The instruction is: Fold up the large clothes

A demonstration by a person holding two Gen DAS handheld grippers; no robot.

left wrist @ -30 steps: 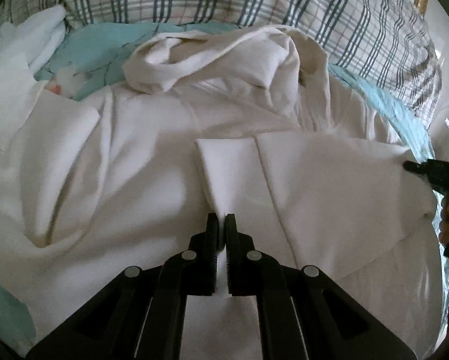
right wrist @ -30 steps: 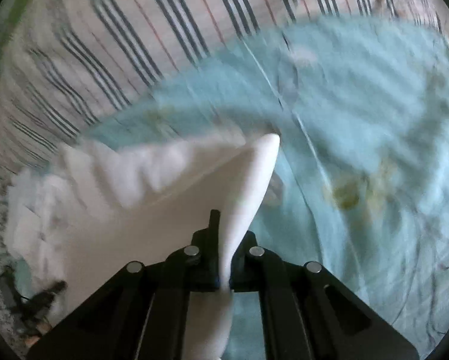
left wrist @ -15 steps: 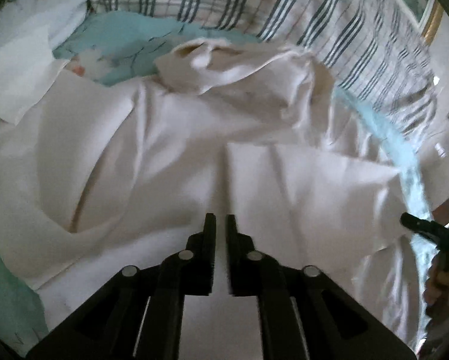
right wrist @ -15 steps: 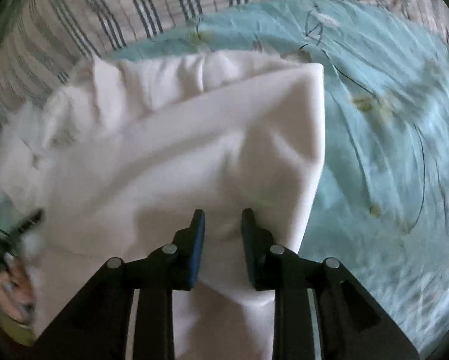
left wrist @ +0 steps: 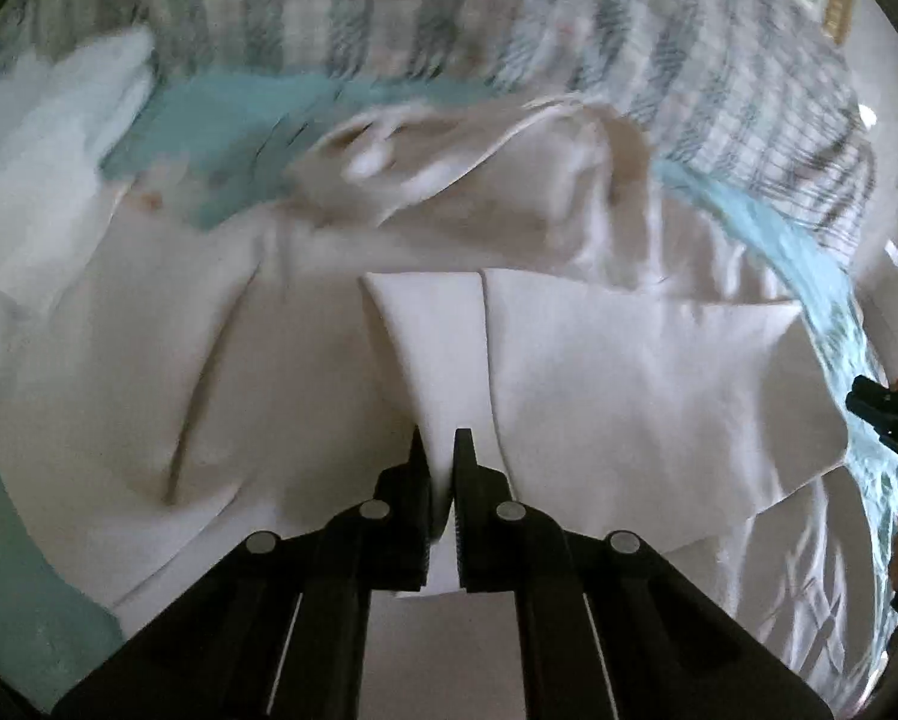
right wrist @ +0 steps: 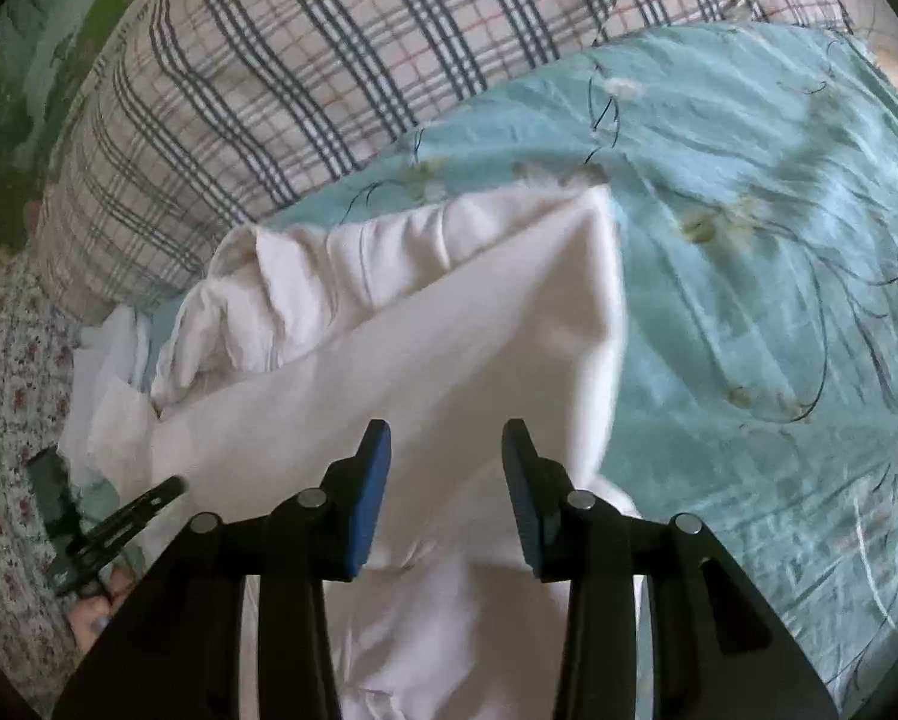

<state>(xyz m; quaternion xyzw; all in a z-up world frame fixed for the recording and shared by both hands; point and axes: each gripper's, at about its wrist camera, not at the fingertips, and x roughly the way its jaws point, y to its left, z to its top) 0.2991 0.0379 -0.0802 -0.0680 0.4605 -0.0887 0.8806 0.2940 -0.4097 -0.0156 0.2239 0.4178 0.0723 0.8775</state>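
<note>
Left wrist | white garment (left wrist: 628,372) | no legible writing, possibly blur-hidden

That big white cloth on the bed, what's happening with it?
A person is folding a large white garment spread on a bed with a turquoise sheet and a plaid pillow. The left hand-held gripper is pinched shut on a folded edge of the garment. The right hand-held gripper is opening its jaws over the cloth; its pads are not pressing on it.
</note>
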